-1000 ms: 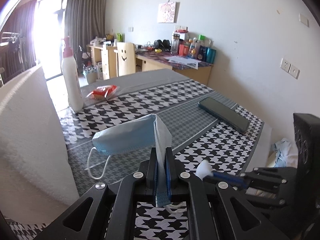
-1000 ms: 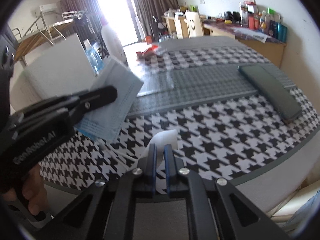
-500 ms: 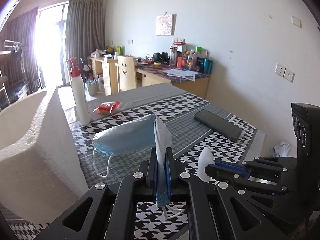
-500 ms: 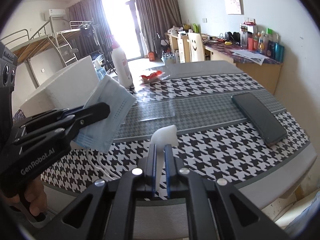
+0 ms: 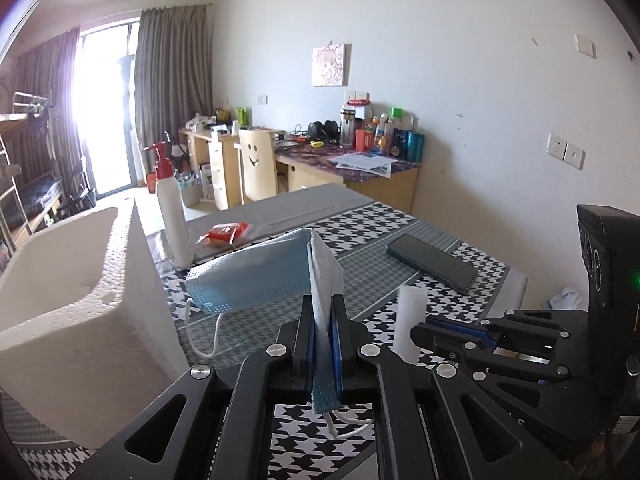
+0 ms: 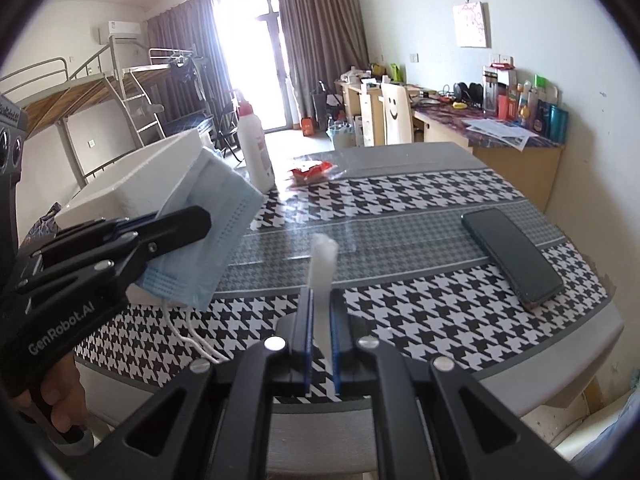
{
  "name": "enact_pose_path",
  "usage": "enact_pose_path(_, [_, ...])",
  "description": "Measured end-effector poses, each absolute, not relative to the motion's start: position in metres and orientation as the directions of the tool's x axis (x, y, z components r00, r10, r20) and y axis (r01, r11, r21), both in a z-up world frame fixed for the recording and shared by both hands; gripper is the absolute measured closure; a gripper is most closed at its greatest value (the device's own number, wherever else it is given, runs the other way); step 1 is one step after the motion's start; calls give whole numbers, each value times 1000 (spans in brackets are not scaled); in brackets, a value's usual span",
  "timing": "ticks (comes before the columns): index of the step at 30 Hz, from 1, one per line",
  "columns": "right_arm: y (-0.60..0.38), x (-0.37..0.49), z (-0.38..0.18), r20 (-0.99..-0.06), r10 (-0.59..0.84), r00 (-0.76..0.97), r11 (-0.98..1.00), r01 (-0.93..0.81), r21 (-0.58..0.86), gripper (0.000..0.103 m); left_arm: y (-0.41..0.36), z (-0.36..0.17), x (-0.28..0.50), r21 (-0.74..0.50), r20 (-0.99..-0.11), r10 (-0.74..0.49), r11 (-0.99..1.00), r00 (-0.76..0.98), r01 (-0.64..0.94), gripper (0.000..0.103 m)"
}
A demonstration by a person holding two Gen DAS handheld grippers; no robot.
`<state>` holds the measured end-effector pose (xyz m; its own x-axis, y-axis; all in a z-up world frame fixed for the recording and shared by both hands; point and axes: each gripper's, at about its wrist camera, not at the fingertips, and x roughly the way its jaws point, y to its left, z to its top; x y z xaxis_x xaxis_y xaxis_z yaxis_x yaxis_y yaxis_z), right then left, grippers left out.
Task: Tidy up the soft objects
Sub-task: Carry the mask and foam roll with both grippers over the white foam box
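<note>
Your left gripper (image 5: 323,336) is clamped on the blue face mask (image 5: 260,272): the jaws pinch one short end, and the mask's long axis runs from frame center toward the left, sagging above the houndstooth table (image 5: 404,232). One ear loop dangles below the mask's far end, another below the jaws.

Your right gripper (image 6: 319,336) is pinched narrow on a small white soft piece (image 6: 322,264) standing upright between the pads. I can't tell whether it's tissue or foam. Both items are airborne, neither touching the table.

Key relation: the white foam box (image 5: 72,300) sits at left of the left wrist frame, just beside the mask's free end, with its open top facing up. In the right wrist view it's at upper left, partly behind the mask and the left gripper. The left hand is clearly nearer to it, so the mask probably goes in first; the right hand has to cross over.

Box contents: the visible part of the interior shows nothing, but the bottom is hidden.

Also on the table: phone (image 6: 512,256) at right, white pump bottle (image 5: 172,216) and red snack packet (image 5: 224,234) further back. These are not soft goods, so steer around them.
</note>
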<state>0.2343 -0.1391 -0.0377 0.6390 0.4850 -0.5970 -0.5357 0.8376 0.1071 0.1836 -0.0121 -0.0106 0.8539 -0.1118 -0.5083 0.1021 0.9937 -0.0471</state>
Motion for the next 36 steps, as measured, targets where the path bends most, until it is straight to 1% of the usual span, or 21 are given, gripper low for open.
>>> enact_pose_path(11, [-139, 231, -24, -559, 495, 665, 833, -547, 87, 95, -11, 3, 174, -26, -480, -107, 994, 871, 108, 96])
enact_pose_path(26, [-136, 235, 1, -509, 511, 693, 828, -555, 75, 95, -9, 35, 170, -15, -424, -125, 991, 897, 131, 96])
enact_pose_path(36, [-132, 239, 16, -476, 532, 700, 817, -573, 71, 95, -4, 47, 173, -5, -399, -106, 994, 911, 114, 96])
